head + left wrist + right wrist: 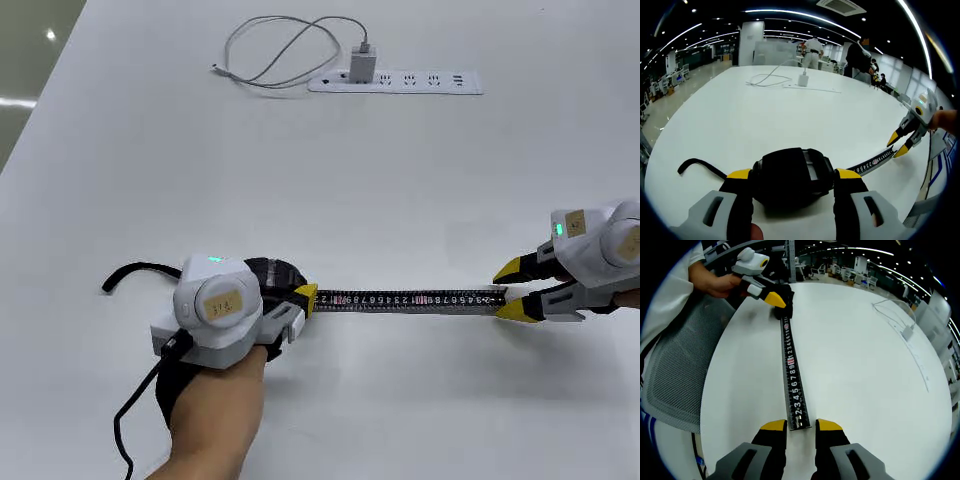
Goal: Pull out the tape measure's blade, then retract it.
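Observation:
My left gripper (287,292) is shut on the black tape measure case (272,277), which rests on the white table (330,180). In the left gripper view the case (792,175) sits between the yellow-tipped fingers (740,175). The blade (410,299) lies pulled out flat on the table, running right from the case. Its end lies between the spread yellow tips of my right gripper (510,290), which is open. In the right gripper view the blade (792,375) runs away from the gripper (801,427) to the case (782,300).
A white power strip (400,82) with a charger (362,62) and a looped cable (270,50) lies at the far side of the table. The case's black strap (135,272) trails left. A mesh chair (670,385) stands off the table's edge.

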### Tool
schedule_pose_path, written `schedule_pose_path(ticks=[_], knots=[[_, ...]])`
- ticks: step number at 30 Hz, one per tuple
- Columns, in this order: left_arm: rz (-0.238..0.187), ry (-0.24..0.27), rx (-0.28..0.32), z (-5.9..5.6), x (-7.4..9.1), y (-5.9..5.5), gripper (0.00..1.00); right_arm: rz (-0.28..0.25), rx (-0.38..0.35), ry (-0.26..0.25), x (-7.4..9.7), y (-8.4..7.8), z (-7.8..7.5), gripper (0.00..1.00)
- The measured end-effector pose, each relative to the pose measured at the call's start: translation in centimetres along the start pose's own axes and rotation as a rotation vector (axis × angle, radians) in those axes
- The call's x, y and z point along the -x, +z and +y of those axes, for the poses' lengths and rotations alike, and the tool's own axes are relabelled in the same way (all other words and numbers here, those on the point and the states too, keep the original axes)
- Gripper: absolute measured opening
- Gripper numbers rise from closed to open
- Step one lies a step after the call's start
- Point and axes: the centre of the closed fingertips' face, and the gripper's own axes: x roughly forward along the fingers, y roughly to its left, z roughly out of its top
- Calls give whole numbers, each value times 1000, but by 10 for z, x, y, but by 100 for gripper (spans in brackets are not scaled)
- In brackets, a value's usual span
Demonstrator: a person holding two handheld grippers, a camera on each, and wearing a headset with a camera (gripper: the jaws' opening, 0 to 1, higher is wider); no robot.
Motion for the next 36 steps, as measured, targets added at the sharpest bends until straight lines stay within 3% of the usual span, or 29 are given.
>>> schedule_pose_path(ticks=[6, 36], knots=[[-1, -7, 22, 0, 1, 1, 61, 17, 11, 9, -1, -2, 3, 17], [1, -14, 13, 0, -1, 0, 60, 33, 54, 0, -2, -4, -2, 11]])
